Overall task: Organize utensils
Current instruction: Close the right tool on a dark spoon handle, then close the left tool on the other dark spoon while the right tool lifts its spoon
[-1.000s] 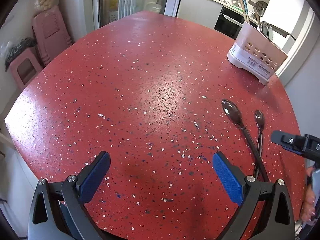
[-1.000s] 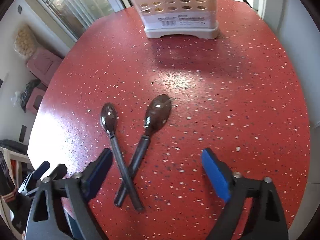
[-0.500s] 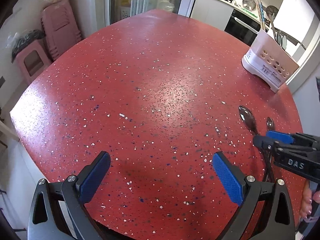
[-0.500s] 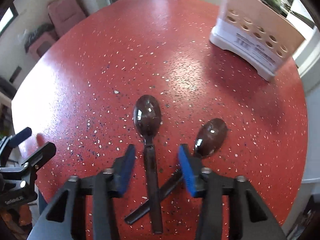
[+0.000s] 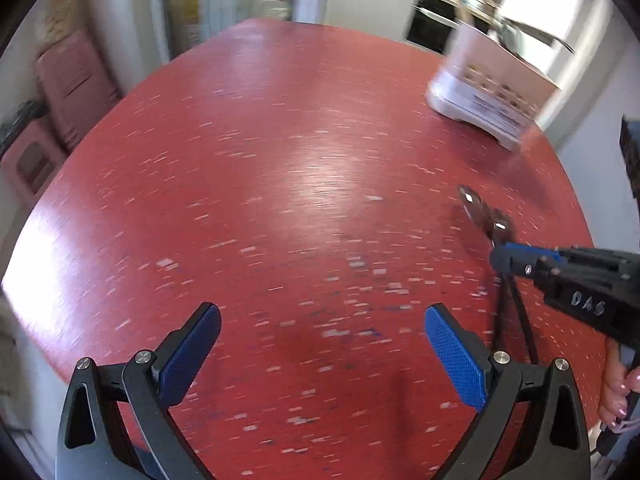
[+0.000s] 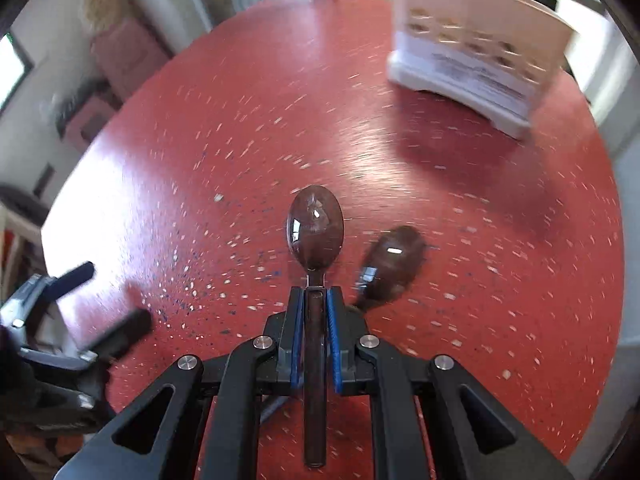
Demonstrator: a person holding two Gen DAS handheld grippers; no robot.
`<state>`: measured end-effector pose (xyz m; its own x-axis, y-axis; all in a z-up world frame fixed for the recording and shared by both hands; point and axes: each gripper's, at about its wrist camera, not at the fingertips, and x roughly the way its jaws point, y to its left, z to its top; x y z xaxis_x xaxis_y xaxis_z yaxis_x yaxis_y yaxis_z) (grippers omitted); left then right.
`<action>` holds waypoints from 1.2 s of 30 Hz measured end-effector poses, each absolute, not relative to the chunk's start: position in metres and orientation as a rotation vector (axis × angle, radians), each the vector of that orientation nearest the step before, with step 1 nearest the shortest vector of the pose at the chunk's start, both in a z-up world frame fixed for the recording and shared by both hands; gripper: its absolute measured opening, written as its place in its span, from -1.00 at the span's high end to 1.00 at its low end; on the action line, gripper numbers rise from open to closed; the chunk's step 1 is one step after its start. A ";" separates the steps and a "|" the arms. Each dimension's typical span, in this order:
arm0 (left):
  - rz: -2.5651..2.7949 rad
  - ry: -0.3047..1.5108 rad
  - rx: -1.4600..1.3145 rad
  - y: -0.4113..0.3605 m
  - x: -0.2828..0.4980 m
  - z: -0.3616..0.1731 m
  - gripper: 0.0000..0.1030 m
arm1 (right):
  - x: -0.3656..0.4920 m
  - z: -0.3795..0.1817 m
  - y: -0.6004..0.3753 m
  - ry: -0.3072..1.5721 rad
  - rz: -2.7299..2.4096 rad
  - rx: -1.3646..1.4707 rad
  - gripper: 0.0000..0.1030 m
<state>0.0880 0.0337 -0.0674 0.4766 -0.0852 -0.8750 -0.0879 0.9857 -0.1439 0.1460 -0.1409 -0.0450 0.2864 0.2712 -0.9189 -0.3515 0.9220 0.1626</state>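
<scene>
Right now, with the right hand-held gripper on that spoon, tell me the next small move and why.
Probably lift it straight up a little. The right hand-held gripper is closing on the dark spoon by its handle, which crosses the second spoon lying on the red table. Rising first should clear that one before heading to the white utensil caddy.

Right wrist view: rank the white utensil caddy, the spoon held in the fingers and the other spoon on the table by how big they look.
1. White utensil caddy, largest.
2. Held spoon, though it is nearest the camera.
3. Other spoon, smallest showing; its handle is mostly hidden, so true size is unsure.
</scene>
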 end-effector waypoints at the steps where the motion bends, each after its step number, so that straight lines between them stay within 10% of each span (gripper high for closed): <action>1: -0.018 1.077 -0.162 0.026 0.092 -0.066 -1.00 | 0.146 -0.042 -0.152 1.201 0.405 -0.050 0.75; 36: -0.319 1.207 0.197 -0.113 0.163 -0.075 -0.68 | 0.115 -0.011 -0.267 1.127 0.308 0.206 0.75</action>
<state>0.1630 -0.1134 -0.0750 0.3191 -0.1370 -0.9378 0.3443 0.9387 -0.0200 0.1150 -0.2673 -0.0113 0.3940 0.3437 -0.8524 -0.1380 0.9390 0.3149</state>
